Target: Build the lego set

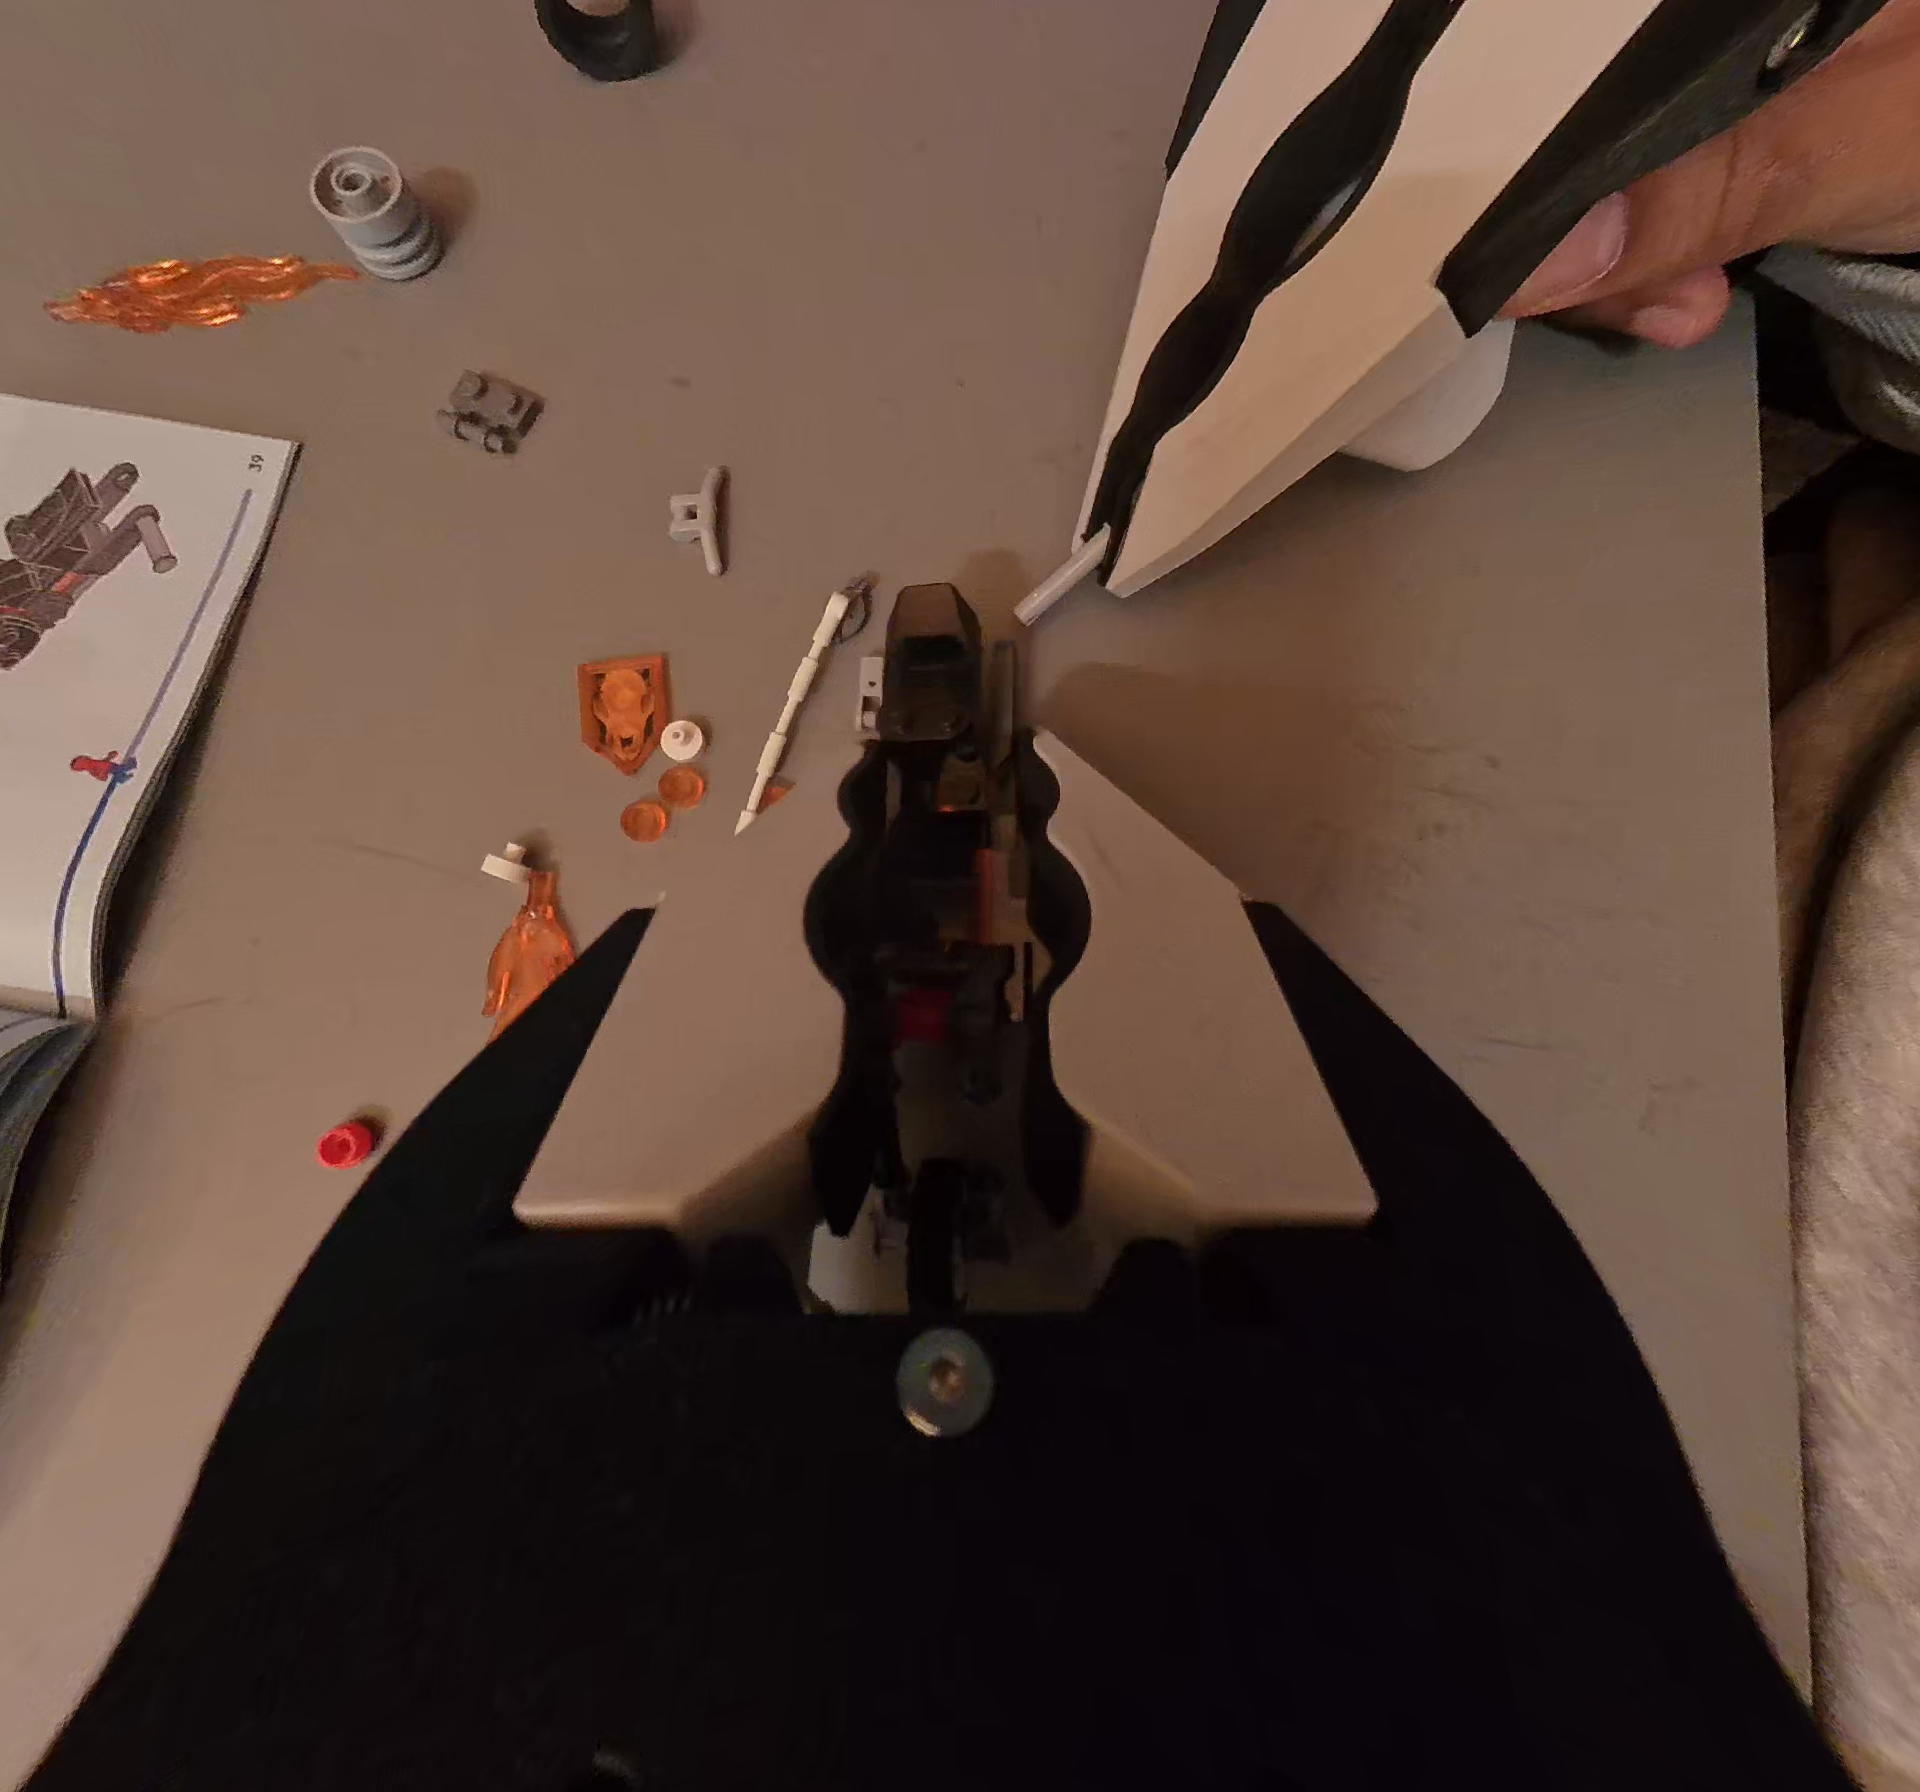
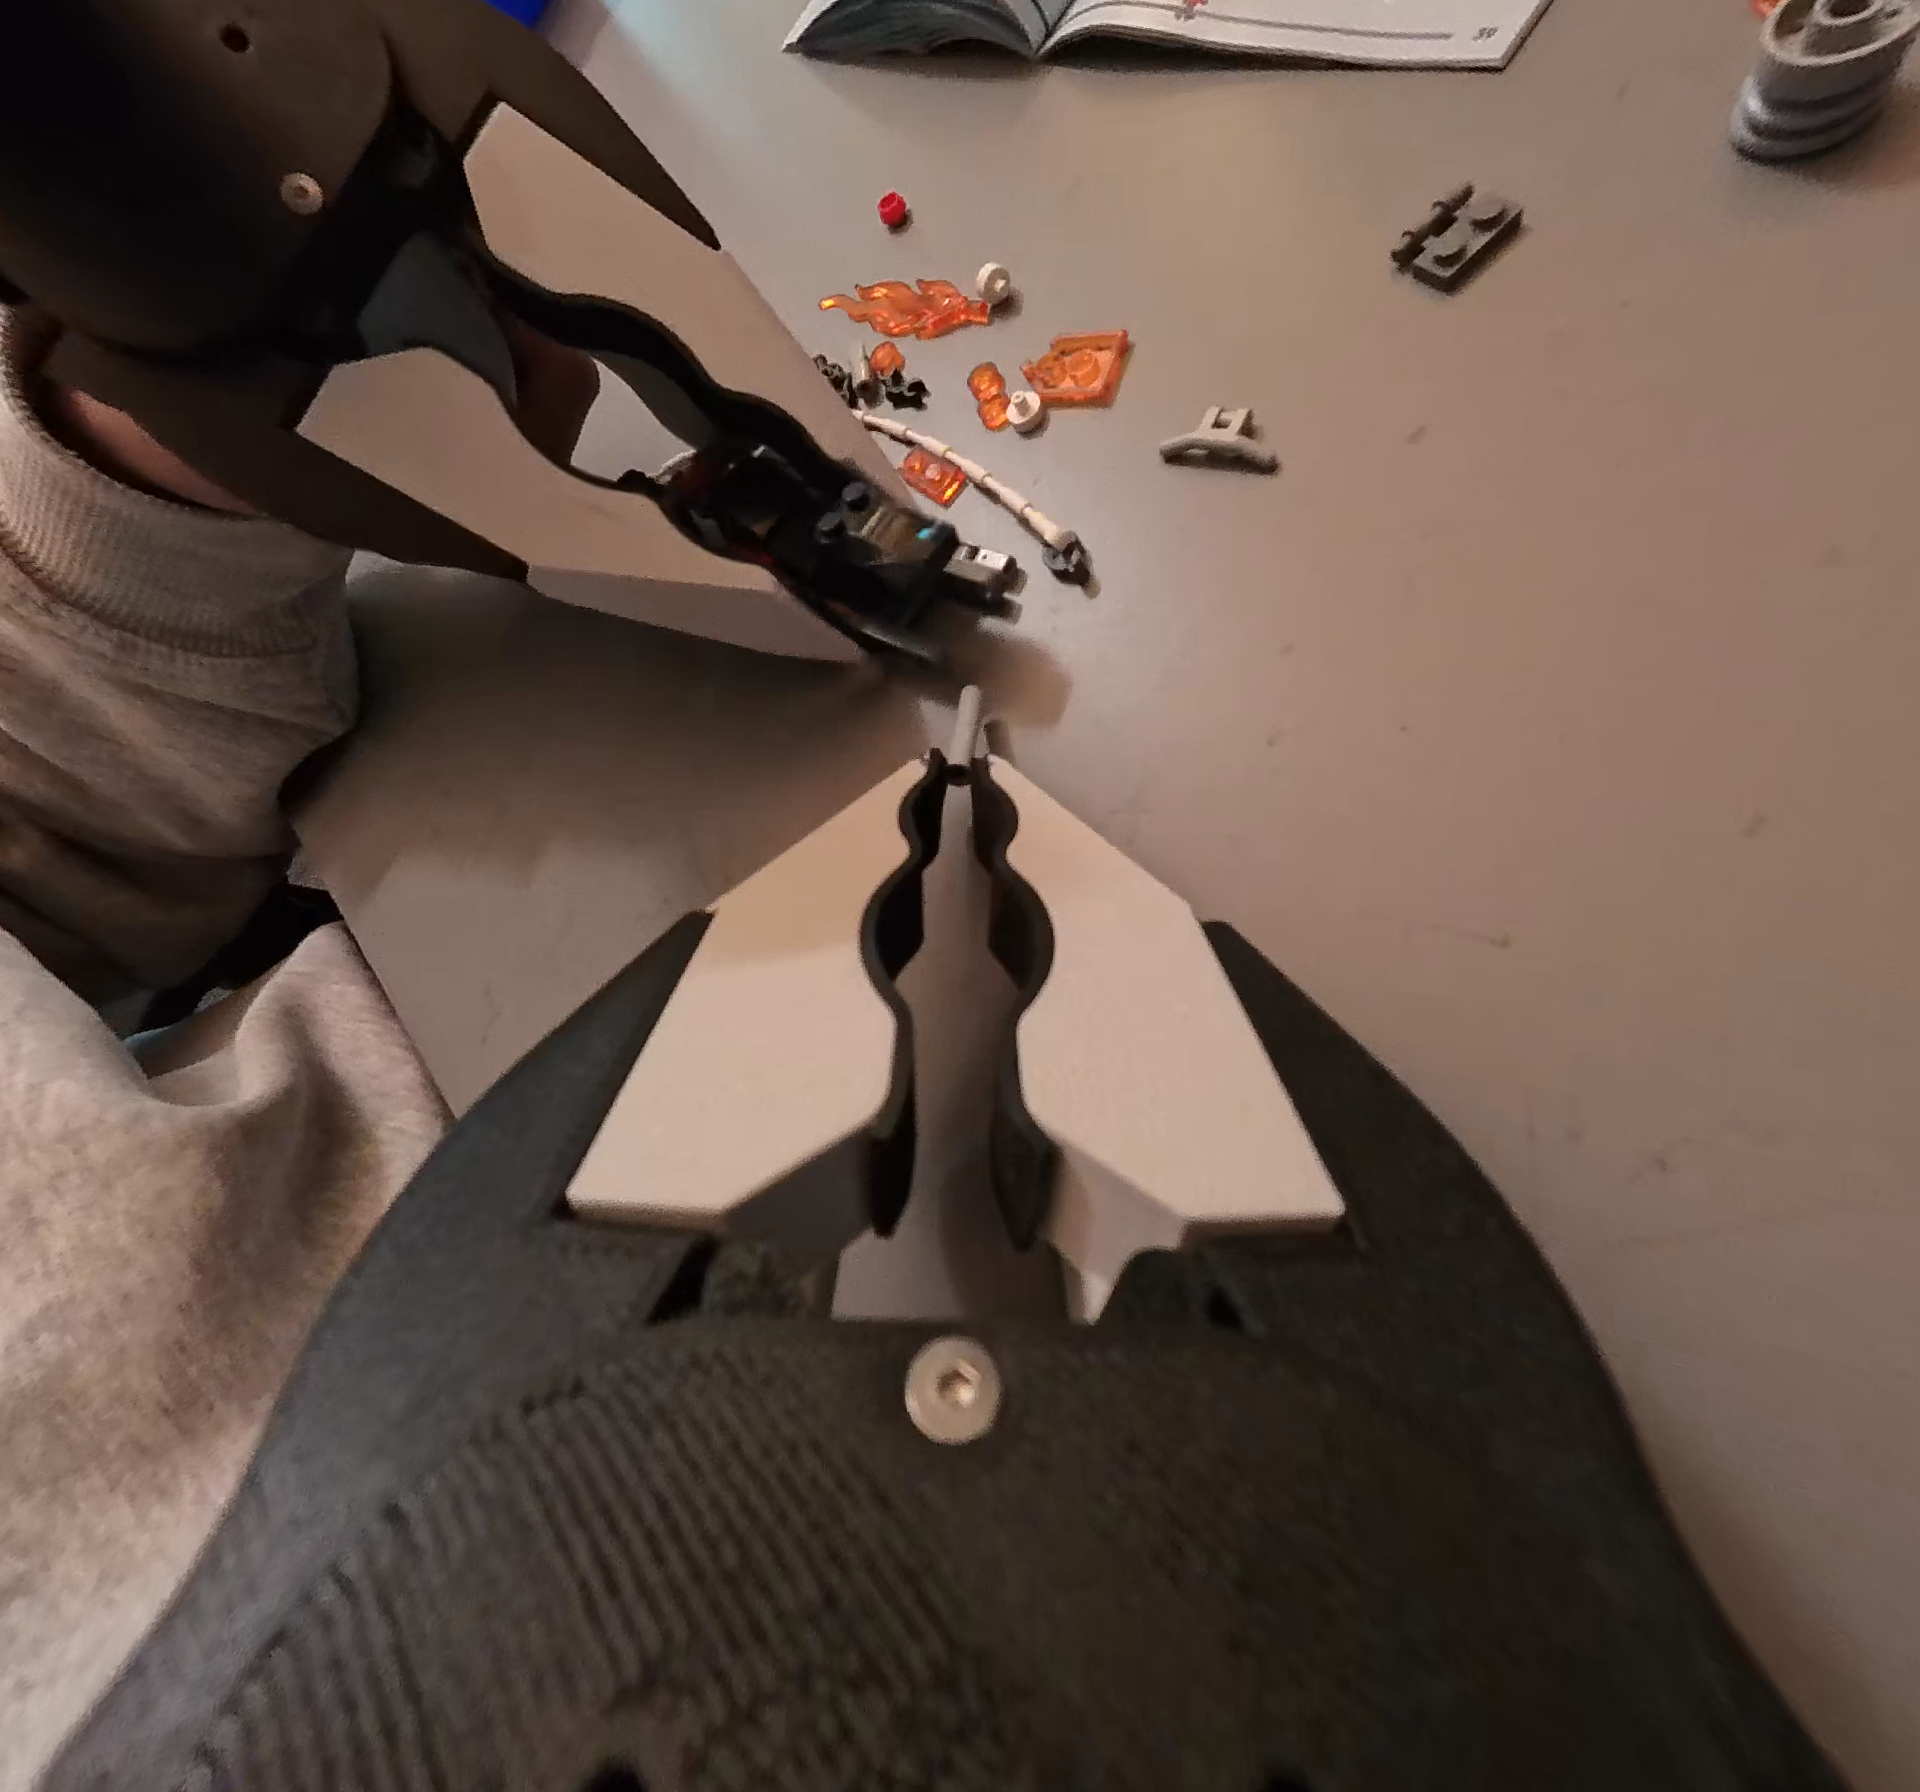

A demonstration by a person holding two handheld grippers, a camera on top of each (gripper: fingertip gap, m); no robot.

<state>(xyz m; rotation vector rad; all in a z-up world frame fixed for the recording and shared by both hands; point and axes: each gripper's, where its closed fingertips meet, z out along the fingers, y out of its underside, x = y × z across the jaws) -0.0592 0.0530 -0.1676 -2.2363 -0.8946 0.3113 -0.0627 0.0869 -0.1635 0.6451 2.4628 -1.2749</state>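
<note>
the dark lego model [image 1: 940,807] is clamped lengthwise in the left gripper [image 1: 940,734], just above the table [image 1: 1351,807]. a short light-grey pin [image 2: 968,719] is pinched at the tips of the right gripper [image 2: 961,771], just beside the model's nose. the pin-fitting step seems in hand; next, the pin must be lined up with a hole and pushed in. spare pieces and the booklet [image 1: 125,662] lie farther off.

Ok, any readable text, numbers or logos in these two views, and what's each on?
Instruction booklet: one small printed number at the corner of the open page. It is legible, but I don't quote writing.
Orange shield tile: a moulded emblem only, no letters.
Table and the other loose pieces: no writing visible.
</note>
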